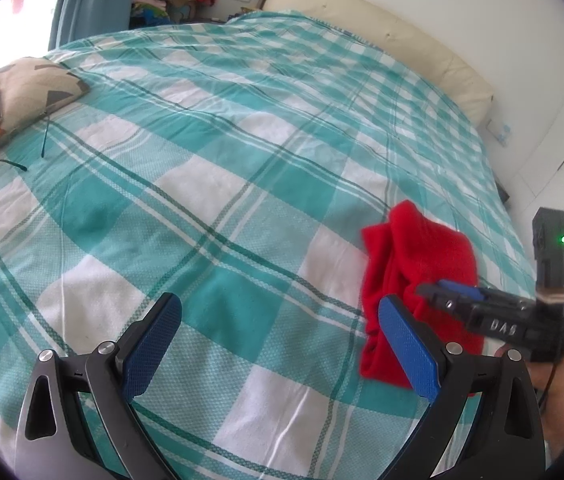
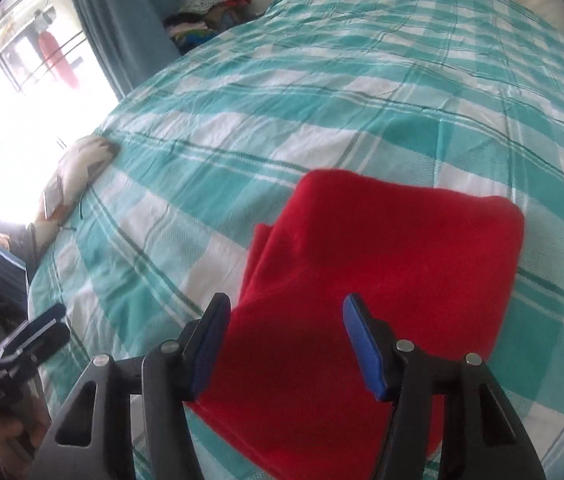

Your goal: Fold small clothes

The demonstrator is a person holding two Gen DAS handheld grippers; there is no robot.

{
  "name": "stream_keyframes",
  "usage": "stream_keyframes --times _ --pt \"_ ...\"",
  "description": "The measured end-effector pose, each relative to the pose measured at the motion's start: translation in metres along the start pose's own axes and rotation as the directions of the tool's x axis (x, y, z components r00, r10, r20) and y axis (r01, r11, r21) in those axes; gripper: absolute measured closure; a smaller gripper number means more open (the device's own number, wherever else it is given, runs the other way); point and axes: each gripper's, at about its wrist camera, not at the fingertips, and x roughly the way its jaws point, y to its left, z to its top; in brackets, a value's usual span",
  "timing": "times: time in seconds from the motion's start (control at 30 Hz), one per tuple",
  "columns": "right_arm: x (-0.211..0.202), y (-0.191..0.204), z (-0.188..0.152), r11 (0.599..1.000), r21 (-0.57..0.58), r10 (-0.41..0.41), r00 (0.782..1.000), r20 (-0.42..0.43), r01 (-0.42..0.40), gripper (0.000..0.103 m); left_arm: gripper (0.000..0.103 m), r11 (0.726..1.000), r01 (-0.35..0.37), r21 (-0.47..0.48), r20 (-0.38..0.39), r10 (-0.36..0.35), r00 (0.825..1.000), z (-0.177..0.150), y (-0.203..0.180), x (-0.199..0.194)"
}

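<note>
On the checked bedspread [image 2: 361,80], toward its near edge and well apart from the patterned cushion [image 1: 22,92] at the window side, lies the red garment [image 2: 381,272]. Already folded at least once, by the look of it: doubled layers along the cushion-facing side, where a lower ply peeks out past the upper one (seen best from the right wrist), and a rounded, thick fold at the far corner away from the cushion. Neither flat nor square yet, though; rumpled ridges across the top in the left wrist view. Probably about midway, with one more fold and some smoothing left, or only a tidy-up if this size counts as done. Hard to say what kind of garment; no sleeve, collar or waistband visible.

Long axis running from the near edge of the bed away toward the headboard [image 1: 381,28], angled a little off from the cushion side. Far end neat and closed, near end partly hidden under the tongs.

Right gripper [image 2: 285,344] directly above the near end of the cloth, jaws moderately apart, holding nothing. Left gripper [image 1: 282,344] between garment and cushion, over bare bedspread, jaws spread wide, also holding nothing, its right finger [image 1: 409,352] overlapping the cloth's edge in view only; contact not discernible.
</note>
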Motion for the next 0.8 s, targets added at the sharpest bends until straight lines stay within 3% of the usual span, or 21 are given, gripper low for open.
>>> stream_keyframes --times 0.13,0.2,0.37,0.5,0.57,0.7,0.8 --pt "0.031 0.043 -0.042 0.979 -0.192 0.054 0.995 -0.085 -0.069 0.044 0.003 1.000 -0.010 -0.014 -0.009 0.009 1.000 -0.002 0.006 0.001" --pt "0.032 0.060 -0.058 0.960 -0.274 0.031 0.994 -0.102 -0.058 0.044 0.003 0.999 -0.010 -0.031 -0.014 0.010 1.000 -0.001 0.010 0.002" --pt "-0.019 0.055 -0.068 0.955 -0.286 0.081 0.997 0.011 -0.074 0.044 0.003 0.998 0.009 -0.070 0.005 -0.008 1.000 0.003 0.017 -0.004" --pt "-0.031 0.068 -0.092 0.880 -0.467 -0.081 0.996 0.032 0.087 0.047 0.004 0.998 0.013 -0.068 0.007 -0.013 1.000 0.003 0.015 -0.004" --pt "-0.026 0.073 -0.097 0.858 -0.497 -0.128 0.991 0.035 0.128 0.061 0.003 0.998 0.019 -0.062 -0.002 -0.019 1.000 0.002 0.012 -0.002" --pt "-0.016 0.084 -0.093 0.794 -0.538 -0.243 0.959 0.144 0.282 0.064 0.003 0.999 -0.001 -0.039 -0.009 0.000 1.000 -0.003 0.009 0.001" --pt "0.008 0.085 -0.091 0.746 -0.591 -0.298 0.947 0.116 0.307 0.066 0.004 0.999 -0.009 -0.040 -0.016 0.009 1.000 -0.004 0.011 0.002"
